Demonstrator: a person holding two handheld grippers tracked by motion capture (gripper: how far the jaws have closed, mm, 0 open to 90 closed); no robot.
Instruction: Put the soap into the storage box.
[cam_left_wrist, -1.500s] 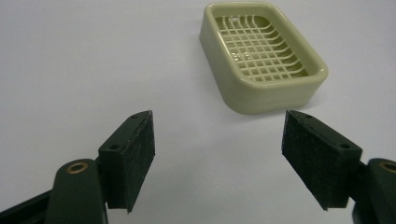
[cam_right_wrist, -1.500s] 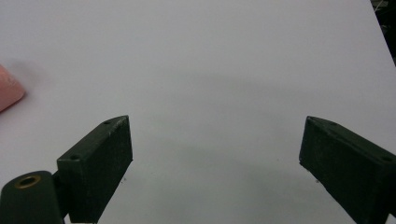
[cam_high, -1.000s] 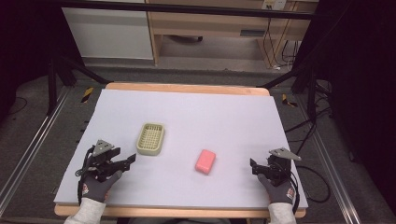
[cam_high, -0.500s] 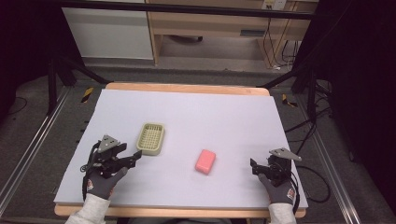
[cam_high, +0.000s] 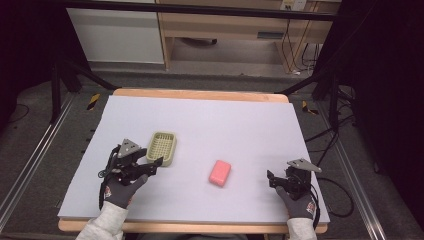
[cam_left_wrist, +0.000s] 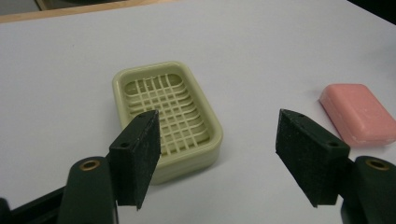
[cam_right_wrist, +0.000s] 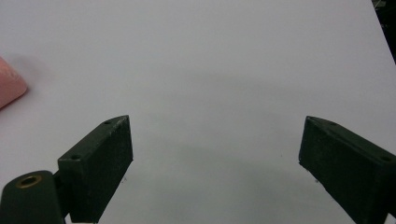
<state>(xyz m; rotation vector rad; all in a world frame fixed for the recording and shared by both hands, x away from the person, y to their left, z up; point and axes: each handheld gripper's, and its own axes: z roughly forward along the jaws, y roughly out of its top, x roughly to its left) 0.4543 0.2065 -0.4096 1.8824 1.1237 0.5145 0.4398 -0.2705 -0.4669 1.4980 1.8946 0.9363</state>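
Tray (cam_high: 164, 147), one; soap (cam_high: 220, 173), one

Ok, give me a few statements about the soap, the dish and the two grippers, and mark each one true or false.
1. The pink soap bar lies inside the green soap dish. False: it lies on the table, apart from the dish.
2. The left gripper is open, close to the dish. True.
3. The right gripper is shut on the soap. False: it is open and holds nothing.
4. The dish is empty. True.
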